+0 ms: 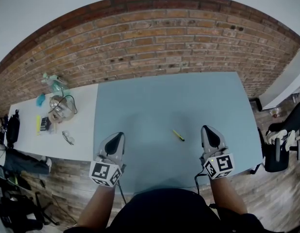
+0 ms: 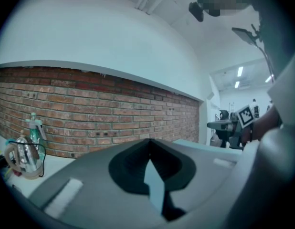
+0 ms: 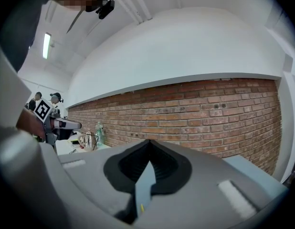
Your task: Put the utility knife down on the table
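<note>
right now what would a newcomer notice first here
A small yellow utility knife lies alone on the big blue table, just left of the right hand-held gripper. That one and the left hand-held gripper hover shut and empty at the near edge, before a red brick wall.

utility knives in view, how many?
1. The utility knife lies on the blue table, left of the right gripper. Clutter on the white table is too small to rule out another.
</note>
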Motion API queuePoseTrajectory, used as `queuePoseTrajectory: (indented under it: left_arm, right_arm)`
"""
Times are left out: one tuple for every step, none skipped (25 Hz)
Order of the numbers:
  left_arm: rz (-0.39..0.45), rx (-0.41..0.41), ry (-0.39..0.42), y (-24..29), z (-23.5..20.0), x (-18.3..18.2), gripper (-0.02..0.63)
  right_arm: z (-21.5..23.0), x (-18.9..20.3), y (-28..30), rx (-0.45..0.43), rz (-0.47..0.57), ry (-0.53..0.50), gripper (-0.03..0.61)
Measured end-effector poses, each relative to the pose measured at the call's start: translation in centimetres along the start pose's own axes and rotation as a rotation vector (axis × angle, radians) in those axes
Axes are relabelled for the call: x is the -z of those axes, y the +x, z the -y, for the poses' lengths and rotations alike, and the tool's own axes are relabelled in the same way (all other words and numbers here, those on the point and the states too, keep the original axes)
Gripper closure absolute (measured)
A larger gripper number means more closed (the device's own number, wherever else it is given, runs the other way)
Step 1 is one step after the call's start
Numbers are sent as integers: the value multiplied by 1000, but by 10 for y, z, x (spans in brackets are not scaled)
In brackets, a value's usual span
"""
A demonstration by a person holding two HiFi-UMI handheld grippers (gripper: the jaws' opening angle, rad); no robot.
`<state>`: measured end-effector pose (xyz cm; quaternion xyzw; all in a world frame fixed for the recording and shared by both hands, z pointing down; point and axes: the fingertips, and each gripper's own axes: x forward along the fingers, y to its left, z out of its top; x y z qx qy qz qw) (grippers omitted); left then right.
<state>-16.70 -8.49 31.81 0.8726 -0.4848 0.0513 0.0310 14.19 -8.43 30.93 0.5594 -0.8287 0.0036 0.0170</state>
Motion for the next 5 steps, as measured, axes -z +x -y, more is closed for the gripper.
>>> queuePoseTrajectory:
  left_arm:
    - [-2, 0, 0, -1, 0, 1, 611]
    - [-4, 0, 1, -1, 0, 1, 611]
    - [-6, 0, 2, -2, 0, 2, 611]
    - [-8, 0, 2, -3, 0, 2, 611]
    - [-10, 0, 2, -4, 0, 3, 611]
  right_arm:
    - [0, 0, 0, -1, 0, 1, 577]
    - [0, 1, 0, -1, 0, 2, 577]
    - [-1, 1, 0, -3, -1, 3, 577]
    - [-1, 1, 0, -4, -1, 2, 577]
    - [-2, 1, 0, -5, -2, 1, 577]
